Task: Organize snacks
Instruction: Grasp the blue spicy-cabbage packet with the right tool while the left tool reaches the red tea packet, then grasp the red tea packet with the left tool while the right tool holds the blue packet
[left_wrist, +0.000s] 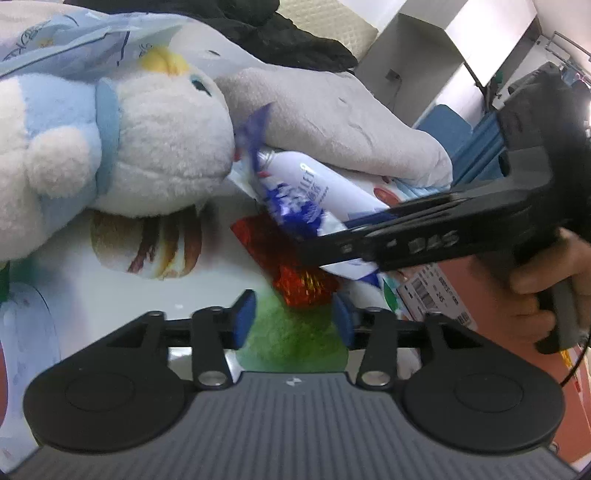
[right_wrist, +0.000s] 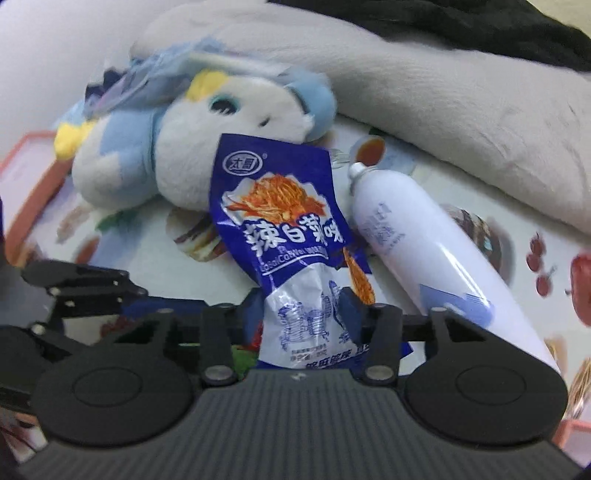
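Only the left view shows the red snack (left_wrist: 295, 266) before its open gripper (left_wrist: 291, 317); the right gripper (right_wrist: 306, 314) clamps the blue packet (right_wrist: 280, 221).

Left gripper (left_wrist: 291, 319) held open, blue fingers (left_wrist: 243, 317) apart. Right gripper (right_wrist: 306, 314) closed, jaws pressed together, gripped at far right by a hand (left_wrist: 546, 284).

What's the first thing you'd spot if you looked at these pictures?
The blue snack packet jumps out first, pinched at its lower end in the right hand-held gripper and standing up in the middle of the view. Behind it lies a fluffy white-and-blue plush toy, with a white bottle to the packet's right. The left hand-held gripper is open near a red wrapper.
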